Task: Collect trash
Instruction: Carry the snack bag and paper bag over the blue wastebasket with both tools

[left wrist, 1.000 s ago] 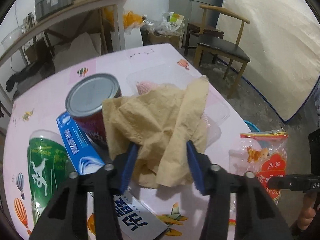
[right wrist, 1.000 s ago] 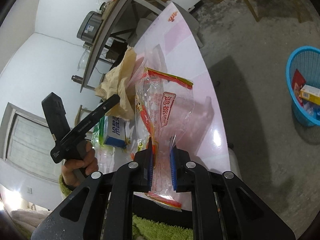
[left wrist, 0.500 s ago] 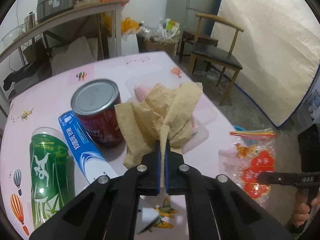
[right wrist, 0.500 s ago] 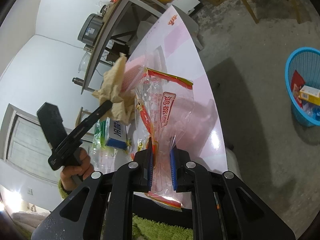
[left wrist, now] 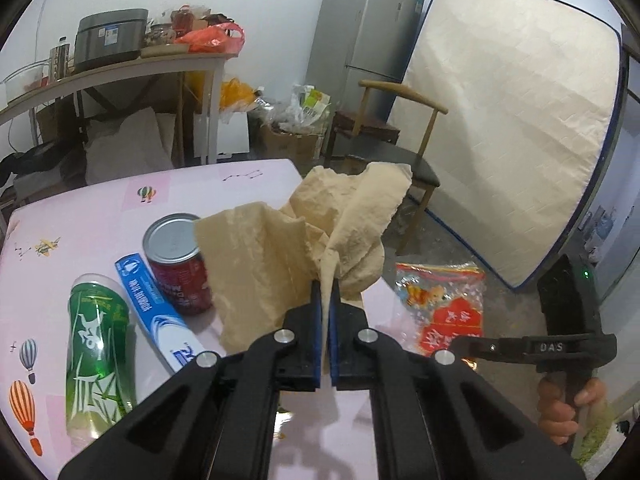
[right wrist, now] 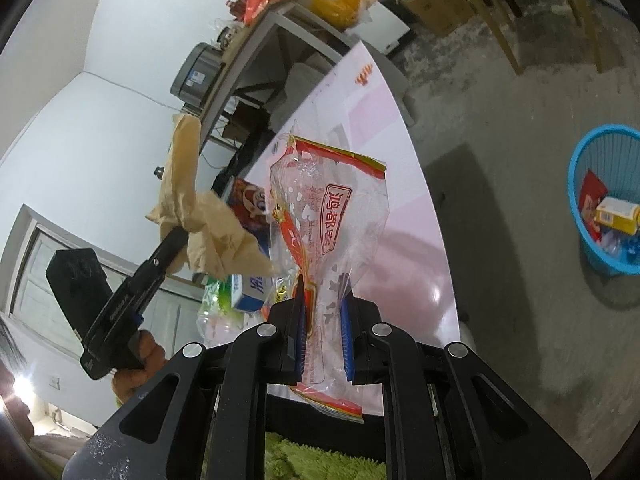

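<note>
Left gripper (left wrist: pixel 325 300) fingers clamped on tan paper (left wrist: pixel 280 256), seemingly airborne; right gripper (right wrist: pixel 323 312) tilted downward, pinching snack bag (right wrist: pixel 332 220).

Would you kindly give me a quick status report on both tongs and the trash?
Left tongs shut on brown paper, lifted off table. Right tongs shut on clear snack bag. Blue basket on floor, path looks open.

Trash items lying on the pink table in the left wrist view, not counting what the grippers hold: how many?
3: a red can upright, a blue box lying beside it, and a green bottle lying nearest the edge. The held tan paper may hide more.
</note>
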`<state>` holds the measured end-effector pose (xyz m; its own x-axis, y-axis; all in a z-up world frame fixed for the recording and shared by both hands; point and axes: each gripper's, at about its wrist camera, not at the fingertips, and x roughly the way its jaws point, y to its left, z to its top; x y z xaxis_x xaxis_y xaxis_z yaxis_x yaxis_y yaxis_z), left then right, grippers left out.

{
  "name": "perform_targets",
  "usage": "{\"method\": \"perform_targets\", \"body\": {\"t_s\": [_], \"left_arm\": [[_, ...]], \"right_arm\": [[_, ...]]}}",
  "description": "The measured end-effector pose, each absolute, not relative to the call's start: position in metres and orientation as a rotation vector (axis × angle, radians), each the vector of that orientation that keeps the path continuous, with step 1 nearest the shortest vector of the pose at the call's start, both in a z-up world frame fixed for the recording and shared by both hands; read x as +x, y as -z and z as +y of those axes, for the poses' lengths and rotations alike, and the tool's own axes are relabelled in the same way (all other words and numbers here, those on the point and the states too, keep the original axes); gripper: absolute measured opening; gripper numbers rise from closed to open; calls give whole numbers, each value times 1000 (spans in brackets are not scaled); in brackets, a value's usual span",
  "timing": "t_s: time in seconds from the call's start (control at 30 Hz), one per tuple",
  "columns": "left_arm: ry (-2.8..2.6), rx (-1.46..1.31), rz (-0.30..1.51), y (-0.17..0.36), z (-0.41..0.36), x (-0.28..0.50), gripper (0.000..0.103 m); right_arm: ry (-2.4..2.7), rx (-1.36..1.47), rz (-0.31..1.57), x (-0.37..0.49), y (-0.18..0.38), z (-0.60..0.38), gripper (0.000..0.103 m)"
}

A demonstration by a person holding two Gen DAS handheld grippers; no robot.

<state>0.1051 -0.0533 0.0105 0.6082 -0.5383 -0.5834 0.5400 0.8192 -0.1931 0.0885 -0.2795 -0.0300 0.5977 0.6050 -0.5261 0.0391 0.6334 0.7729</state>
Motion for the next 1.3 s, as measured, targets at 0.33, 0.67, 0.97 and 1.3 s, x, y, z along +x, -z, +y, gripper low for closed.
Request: {"method": "perform_targets", "body": {"t_s": [0.33,0.67,0.97,1.3], "left_arm": [[647,-29,612,-31,-53,90,2],[651,-40,591,-38,-50,83,2],[665,-33,605,-36,-60,86,2],[675,-20,632,-31,-73,90,2]], "right_arm": [[-365,820,845,86,13,-283,13],[-341,814,823,78,5,-283,13],[-321,831,805,77,5,-291,13],[-316,859,804,78,11,-297,13]]}}
